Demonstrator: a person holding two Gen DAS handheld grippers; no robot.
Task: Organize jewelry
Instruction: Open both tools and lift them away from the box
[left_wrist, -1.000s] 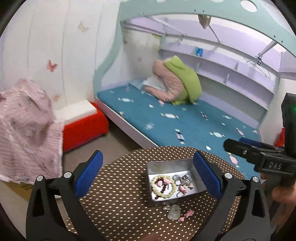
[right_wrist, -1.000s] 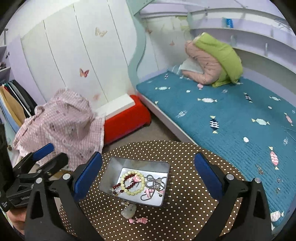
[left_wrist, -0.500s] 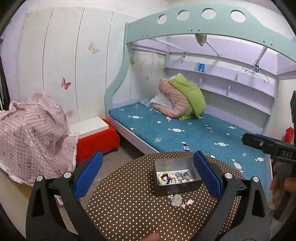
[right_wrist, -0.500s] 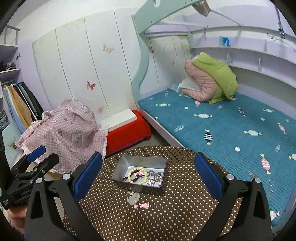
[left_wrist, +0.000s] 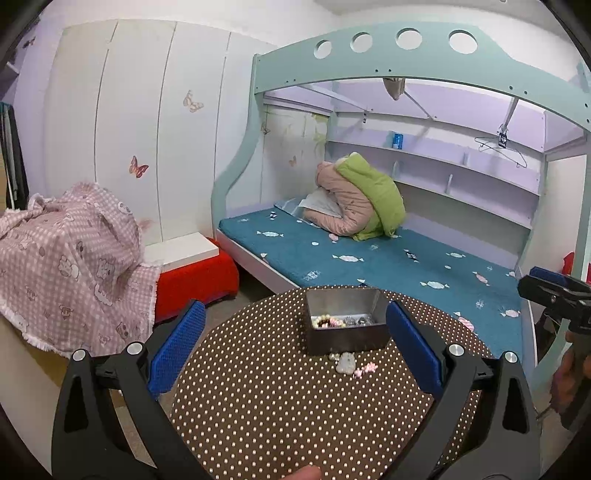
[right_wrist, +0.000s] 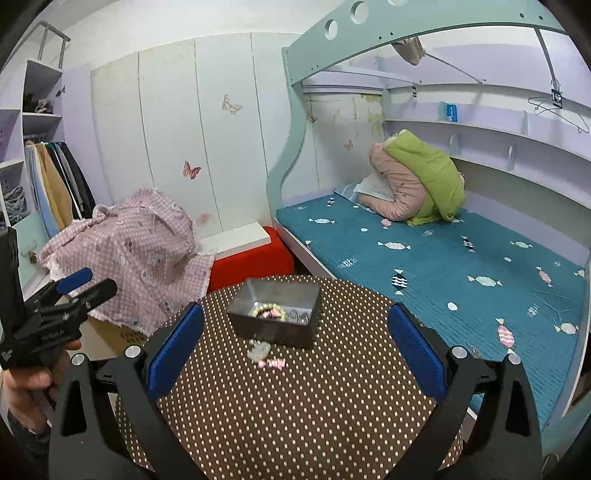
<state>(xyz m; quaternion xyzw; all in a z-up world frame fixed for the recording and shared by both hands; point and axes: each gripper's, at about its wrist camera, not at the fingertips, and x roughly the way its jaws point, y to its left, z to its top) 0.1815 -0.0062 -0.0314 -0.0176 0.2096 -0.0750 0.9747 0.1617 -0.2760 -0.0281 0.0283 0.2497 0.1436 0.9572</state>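
On the round polka-dot worktop (left_wrist: 280, 398), toward its far edge by the bed (left_wrist: 388, 258), sat a rectangular metal tin (left_wrist: 345, 338) with jewelry inside: a pale bead bracelet (left_wrist: 320, 320) to the left and silvery chain pieces (left_wrist: 356, 319) to the right. Just in front of the tin, loose on the cloth, lay a pale stone pendant (left_wrist: 345, 363) with a small pink charm (left_wrist: 365, 368) beside it. From the left wrist camera the left tongs (left_wrist: 295, 347) stood wide apart and held nothing, their blue pads framing the tin; the same view caught the right tongs (left_wrist: 543, 286) only as a dark tip with a blue pad at the right edge, too partial to tell whether they were parted. The right wrist camera answered that: the right tongs (right_wrist: 295, 345) were spread wide and empty over the worktop (right_wrist: 295, 413), with the tin (right_wrist: 275, 325) seen corner-on, the pendant (right_wrist: 258, 350) and pink charm (right_wrist: 272, 363) blurred before it. That view alone showed the left tongs (right_wrist: 83, 282) from the side, gripped by a hand (right_wrist: 26, 373), plus hanging clothes (right_wrist: 59, 177) on open shelving at far left. Both views showed a pink checked cloth (right_wrist: 129, 251) draped near a red box (right_wrist: 251, 264), and bundled pink and green bedding (right_wrist: 417, 181) on the bed.
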